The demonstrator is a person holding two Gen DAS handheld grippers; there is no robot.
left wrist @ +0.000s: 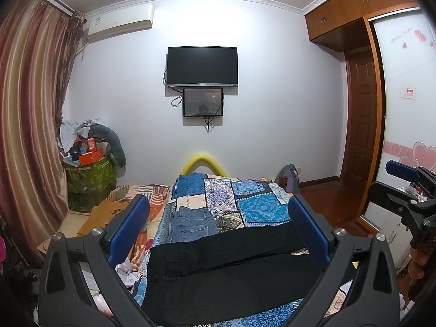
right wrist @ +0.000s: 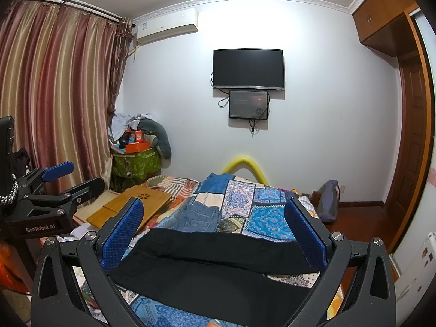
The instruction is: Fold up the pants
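Black pants (left wrist: 231,272) (right wrist: 218,267) lie spread crosswise on the near part of the bed, with a long crease running along them. My left gripper (left wrist: 218,229) is open and held above them, its blue pads (left wrist: 128,223) wide apart with nothing between. Over the same pants, my right gripper (right wrist: 214,235) is open too, with only air between its blue pads (right wrist: 305,237). Each gripper shows at the edge of the other's view: the right gripper (left wrist: 395,181) and the left gripper (right wrist: 73,179). Folded blue jeans (left wrist: 193,224) (right wrist: 199,216) rest just beyond the black pants.
A blue patchwork quilt (left wrist: 259,207) covers the bed. A wooden lap desk (right wrist: 130,207) lies at the left, and a green bin (right wrist: 136,163) piled with clutter stands by the curtain (right wrist: 54,95). A yellow foam tube (left wrist: 203,160) arches at the bed's far end; a wardrobe (left wrist: 408,109) stands at the right.
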